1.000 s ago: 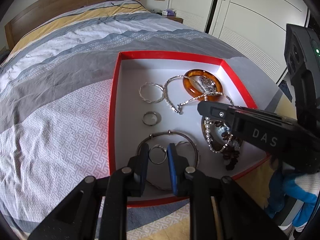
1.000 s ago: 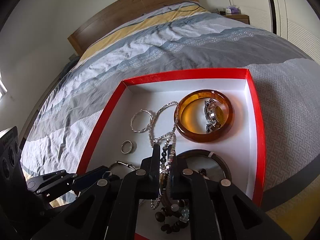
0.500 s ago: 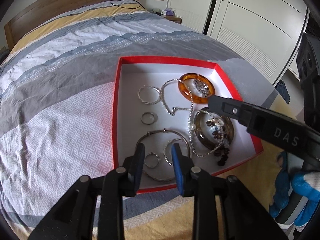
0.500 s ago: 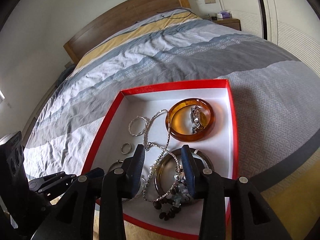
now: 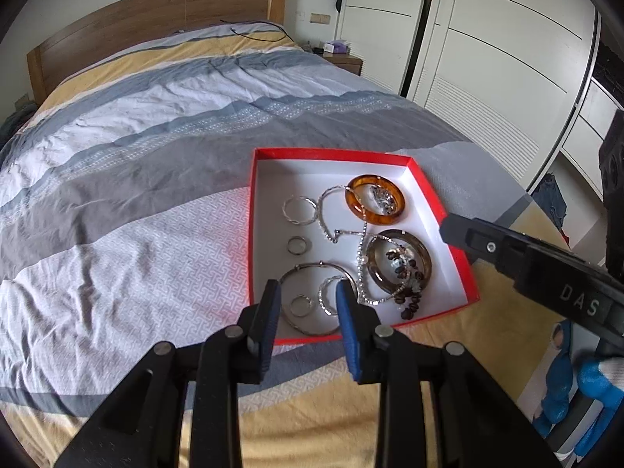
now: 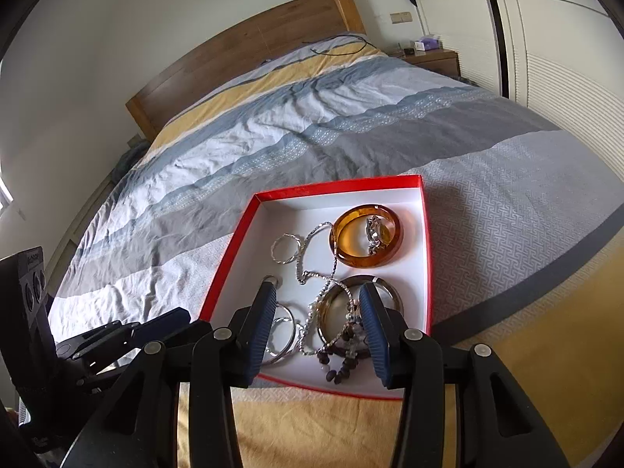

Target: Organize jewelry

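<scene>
Since both tongs, left [image 5: 308, 306] and right [image 6: 318, 321], hung empty, right's jaws widening, the chain [image 6: 312, 277] tangled at 12 o'clock could've snagged the bangles.

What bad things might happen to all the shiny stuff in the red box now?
Three things, maybe:
1. The red box sits on a soft, wrinkled bedspread near the bed's edge, so a bump might tip or slide it.
2. The silver chain lies across the dark bangle and touches the bead bracelet; lifting one may drag the others.
3. The small ring is tiny and may slip from a hand-held gripper.
</scene>
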